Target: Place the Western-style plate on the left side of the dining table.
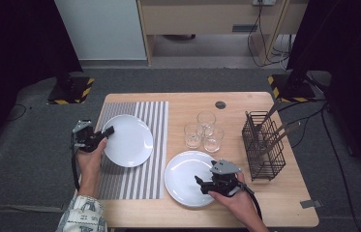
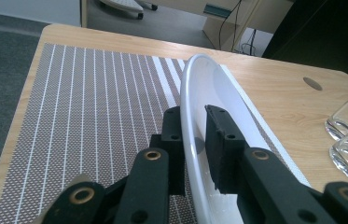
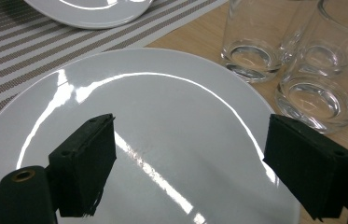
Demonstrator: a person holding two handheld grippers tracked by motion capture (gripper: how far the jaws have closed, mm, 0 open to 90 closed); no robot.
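Closest in, the right gripper (image 1: 203, 184) hangs over the front plate (image 1: 180, 179), a glossy white round one sitting straight on the bare wood near the table's front edge. Its jaws are spread wide with nothing between them, just the shiny plate face under them in the right gripper view. Not much clearance on its far side: three clear glasses (image 1: 204, 131) stand bunched together, touching or nearly so, just beyond that plate's rim. Thick bases, smooth walls, easy to clip.

Over on the left, the left gripper (image 1: 106, 132) is clamped narrow on the rim of the second white plate (image 1: 129, 140). In the left gripper view one black pad sits under the rim and the other on top, and the plate looks tipped up on that side. This plate is on the striped placemat (image 1: 139, 179), a woven grey-and-white thing that runs front to back along the left part of the table (image 1: 284, 208). The gripper itself comes in from past the table's left edge, so there's free space behind it.

On the right side stands a dark wire rack (image 1: 263, 145), upright, with a few long wooden-handled utensils leaning out of it. Bare wood between it and the front plate, so a bit of room there.

Farther back the tabletop is mostly open light wood, with a small dark round cap (image 1: 220, 104) near the far edge.
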